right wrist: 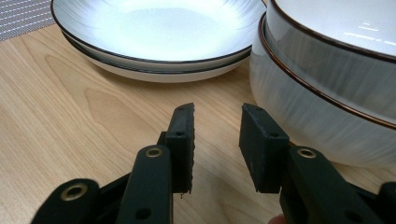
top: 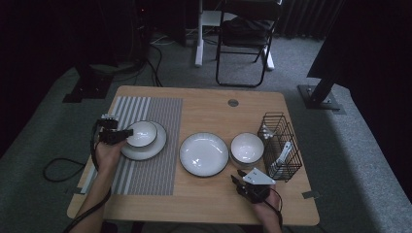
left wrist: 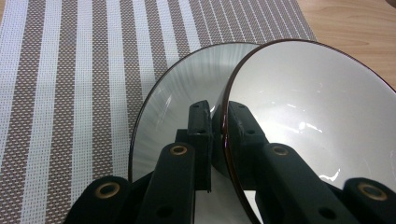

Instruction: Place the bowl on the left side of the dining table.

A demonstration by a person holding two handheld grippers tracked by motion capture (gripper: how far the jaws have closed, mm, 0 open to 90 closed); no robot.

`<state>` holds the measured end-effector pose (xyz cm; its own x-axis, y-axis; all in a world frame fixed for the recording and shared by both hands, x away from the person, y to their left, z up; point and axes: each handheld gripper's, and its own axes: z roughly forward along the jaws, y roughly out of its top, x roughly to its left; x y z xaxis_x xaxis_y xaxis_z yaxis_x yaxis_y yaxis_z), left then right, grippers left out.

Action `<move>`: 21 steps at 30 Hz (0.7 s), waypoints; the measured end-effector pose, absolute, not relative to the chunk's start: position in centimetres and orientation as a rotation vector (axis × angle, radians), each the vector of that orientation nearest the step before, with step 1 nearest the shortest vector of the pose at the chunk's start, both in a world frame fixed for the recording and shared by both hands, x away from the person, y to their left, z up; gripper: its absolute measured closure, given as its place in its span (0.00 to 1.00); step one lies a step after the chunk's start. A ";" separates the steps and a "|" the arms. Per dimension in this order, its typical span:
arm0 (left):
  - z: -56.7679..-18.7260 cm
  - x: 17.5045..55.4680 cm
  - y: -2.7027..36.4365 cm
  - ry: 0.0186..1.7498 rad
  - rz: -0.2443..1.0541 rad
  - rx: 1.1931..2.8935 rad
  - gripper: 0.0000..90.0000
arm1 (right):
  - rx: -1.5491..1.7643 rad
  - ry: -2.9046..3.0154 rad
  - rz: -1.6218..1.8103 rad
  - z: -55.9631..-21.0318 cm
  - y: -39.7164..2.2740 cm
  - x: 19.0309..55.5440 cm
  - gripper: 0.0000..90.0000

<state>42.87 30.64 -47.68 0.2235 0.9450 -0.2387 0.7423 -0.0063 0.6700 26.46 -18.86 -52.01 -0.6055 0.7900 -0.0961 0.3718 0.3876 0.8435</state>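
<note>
1. The small bowl (top: 141, 133) sits on a plate (top: 154, 147) at the left of the surface, on the striped placemat (top: 145, 165). It looks like glazed ceramic with a dark rim: stiff, smooth and likely slippery, with some weight for its size, and it would chip if knocked against the plate.
2. The left tongs (top: 127, 132) are clamped on that bowl's left rim. In the left gripper view one pad lies inside the wall and the other outside, with the rim (left wrist: 226, 122) pinched between them.
3. The rim is the only thin part to grip, so that hold seems sound to me. With the bowl hanging from one edge, though, it may tip or slide on the glaze, so a firm pinch and a slow, level lift would suit it.
4. To the right, mid-surface, lie stacked shallow plates (top: 204, 154), and just right of them stacked deeper bowls (top: 247, 148).
5. The right tongs (top: 236, 177) rest near the front edge, jaws apart and holding nothing, pointing at the gap between those two stacks.
6. At the far right stands a black wire rack (top: 282, 145) with something pale inside; I cannot tell what it is.
</note>
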 end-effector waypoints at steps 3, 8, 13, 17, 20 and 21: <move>-47.6 42.8 30.5 1.564 0.380 1.804 0.91 | 1.001 2.158 1.128 -52.0 -18.9 26.5 0.72; -47.7 42.7 30.6 1.571 0.393 1.798 0.91 | 1.002 2.158 1.126 -52.0 -18.9 26.5 0.72; -47.7 42.7 30.7 1.572 0.392 1.799 0.91 | 1.002 2.160 1.126 -52.1 -18.9 26.5 0.71; -47.7 42.5 30.7 1.567 0.401 1.779 0.83 | 1.001 2.165 1.117 -52.1 -18.8 26.6 0.70; -47.5 42.4 30.7 1.554 0.403 1.774 0.79 | 1.003 2.169 1.110 -52.2 -18.8 26.6 0.68; -47.4 42.3 30.8 1.543 0.403 1.774 0.78 | 1.002 2.170 1.109 -52.2 -18.8 26.6 0.68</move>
